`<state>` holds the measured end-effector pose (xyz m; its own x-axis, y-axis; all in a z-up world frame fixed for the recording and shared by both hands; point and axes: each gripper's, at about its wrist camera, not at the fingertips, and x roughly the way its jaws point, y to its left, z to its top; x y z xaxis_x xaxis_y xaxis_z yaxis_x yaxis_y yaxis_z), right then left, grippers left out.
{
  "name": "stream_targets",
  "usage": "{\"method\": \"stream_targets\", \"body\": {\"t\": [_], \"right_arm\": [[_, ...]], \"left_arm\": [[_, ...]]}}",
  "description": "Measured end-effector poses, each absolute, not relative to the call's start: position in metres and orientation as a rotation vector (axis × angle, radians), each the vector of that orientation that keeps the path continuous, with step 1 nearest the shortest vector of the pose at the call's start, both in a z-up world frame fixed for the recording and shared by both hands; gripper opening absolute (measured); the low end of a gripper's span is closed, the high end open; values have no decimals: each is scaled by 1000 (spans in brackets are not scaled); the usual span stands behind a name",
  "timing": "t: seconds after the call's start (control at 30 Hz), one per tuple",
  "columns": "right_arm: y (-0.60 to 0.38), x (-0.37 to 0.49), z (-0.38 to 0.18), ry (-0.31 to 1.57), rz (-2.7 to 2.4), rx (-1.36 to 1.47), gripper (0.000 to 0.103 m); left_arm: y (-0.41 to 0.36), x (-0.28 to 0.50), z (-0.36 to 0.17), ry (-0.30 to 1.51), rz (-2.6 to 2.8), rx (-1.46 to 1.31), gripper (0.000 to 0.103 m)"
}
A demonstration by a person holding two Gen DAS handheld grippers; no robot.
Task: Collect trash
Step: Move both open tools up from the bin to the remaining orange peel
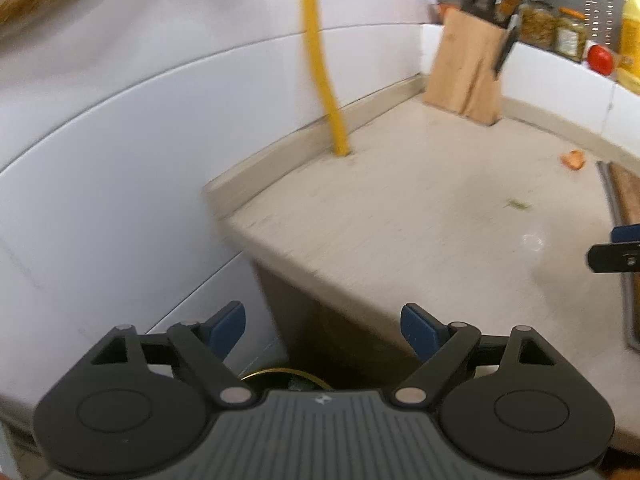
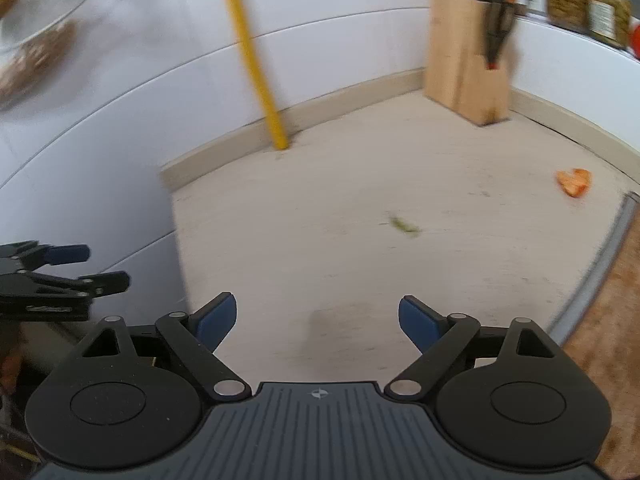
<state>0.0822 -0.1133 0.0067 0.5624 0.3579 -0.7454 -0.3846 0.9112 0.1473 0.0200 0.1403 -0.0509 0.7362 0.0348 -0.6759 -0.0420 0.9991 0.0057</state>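
knife block [image 2: 466, 80], yellow pipe [image 2: 256, 76], jars [image 2: 588, 0]

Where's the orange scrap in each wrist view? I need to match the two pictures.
Left wrist: orange scrap far right on the counter, near the board edge.
Right wrist: orange scrap right of centre, also by the board edge.
Shared landmark: knife block, behind it.

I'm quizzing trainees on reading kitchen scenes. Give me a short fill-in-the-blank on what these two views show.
1. The orange scrap lies on the ____.
2. The knife block stands in the counter's far ____.
3. The pole against the wall is coloured ____.
4. Both the left gripper and the right gripper are ____ and hold nothing.

Missing words: counter; corner; yellow; open
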Motion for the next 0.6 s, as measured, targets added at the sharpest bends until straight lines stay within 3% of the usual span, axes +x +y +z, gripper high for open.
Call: {"method": "stream_targets", "body": {"t": [0.17,0.6], "right_arm": [[-141,94,6,855,348,-31,98],[-203,138,-3,818,204,-71,98]], "left_arm": [[111,41,-36,722,-37,10,82],[31,110,-32,730,-216,14,83]]}}
